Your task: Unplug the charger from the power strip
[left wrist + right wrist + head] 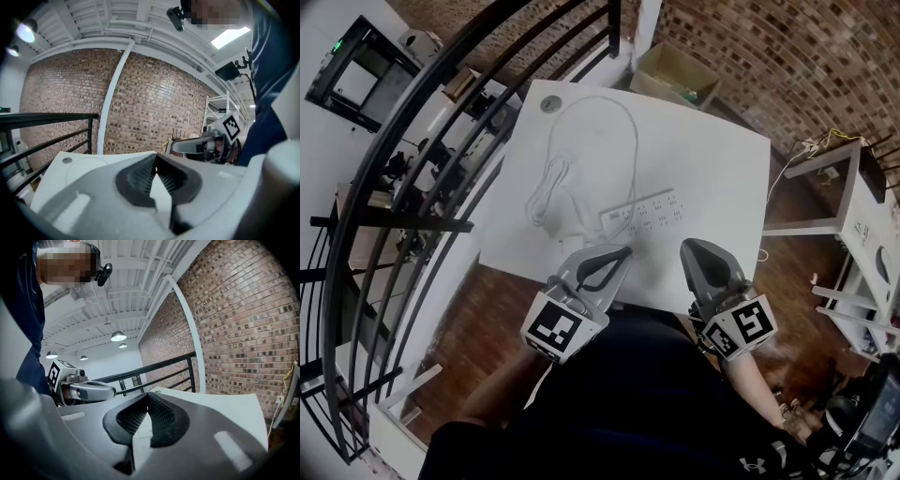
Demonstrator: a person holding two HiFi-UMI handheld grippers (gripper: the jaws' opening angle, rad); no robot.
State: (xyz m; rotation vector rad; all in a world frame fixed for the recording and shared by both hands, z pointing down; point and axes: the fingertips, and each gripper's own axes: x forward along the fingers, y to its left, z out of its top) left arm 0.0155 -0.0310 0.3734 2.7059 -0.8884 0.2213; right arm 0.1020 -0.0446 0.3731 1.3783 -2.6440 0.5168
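- Left gripper (619, 255) and right gripper (689, 248) are both clenched shut on nothing, side by side at the near edge of the table (722, 159).
- The charger (616, 223) is plugged into the left end of the power strip (658, 210), just past the left gripper.

Left tool (156, 163) jaws together, empty, over white table (86, 163); right tool (176, 146) alongside; brick wall (154, 103) behind.

A white square surface (712, 159) carries a white power strip (656, 212) near its front edge. Beside the strip lies a bundled white cable (551, 192), which loops toward a round grey grommet (549, 103) at the far corner.
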